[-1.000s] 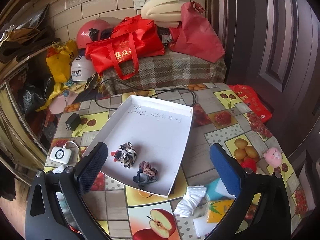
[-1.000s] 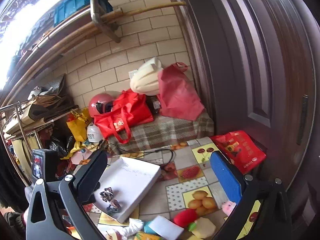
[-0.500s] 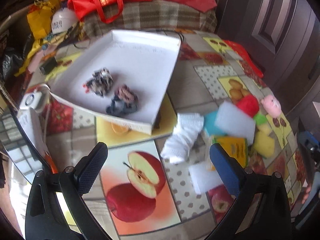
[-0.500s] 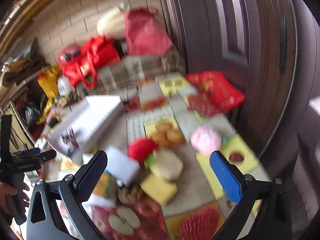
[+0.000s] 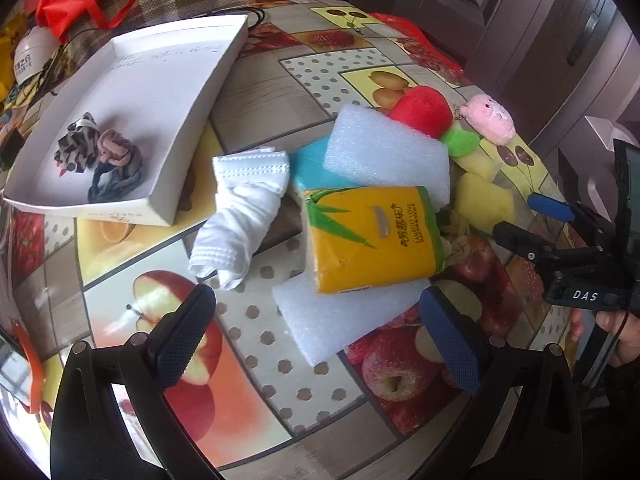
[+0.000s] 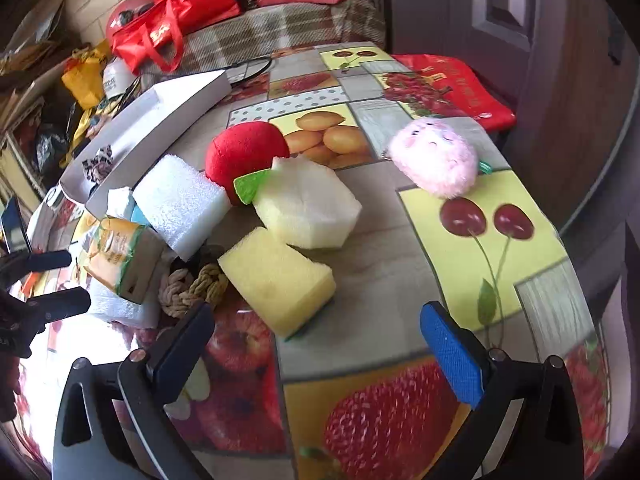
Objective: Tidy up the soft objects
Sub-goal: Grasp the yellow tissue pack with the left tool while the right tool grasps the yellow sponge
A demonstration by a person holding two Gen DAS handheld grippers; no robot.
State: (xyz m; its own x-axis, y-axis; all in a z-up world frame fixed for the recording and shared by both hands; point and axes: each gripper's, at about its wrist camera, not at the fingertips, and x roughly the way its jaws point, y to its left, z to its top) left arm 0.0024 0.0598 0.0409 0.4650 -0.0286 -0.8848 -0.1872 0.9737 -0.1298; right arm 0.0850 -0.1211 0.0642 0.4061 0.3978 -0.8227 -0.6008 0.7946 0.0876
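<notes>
White foam, yellow sponge and red plush make up the heap of soft things near the middle of the tabletop. A yellow tissue pack (image 5: 370, 238) lies across a white foam slab (image 5: 340, 322) and leans on a thicker white foam block (image 5: 386, 154). Touching the block at its far side is a red plush apple (image 5: 420, 110) with a green felt leaf. A rolled white sock (image 5: 240, 212) lies just beside the pack, toward the white tray (image 5: 160, 80). The tray sits at the far left corner and holds two scrunchies (image 5: 100, 156), close together.

Toward the right edge lie a yellow sponge (image 6: 278, 280) and a paler foam chunk (image 6: 308, 204), touching each other. A pink plush pig (image 6: 434, 160) sits apart from them on the cherry print. A knotted rope (image 6: 192, 288) is wedged between the sponge and the pack. The left wrist view shows only a sliver of it, while the right wrist view hides most of the sock behind the foam.

The left gripper (image 5: 316, 344) hangs above the near end of the slab, fingers spread wide and empty. The right gripper (image 6: 316, 340) hovers by the sponge, equally wide and holding nothing. Whether either pad touches the heap is hard to judge.

Red bags (image 6: 176, 20) rest on a plaid cloth beyond the table.
</notes>
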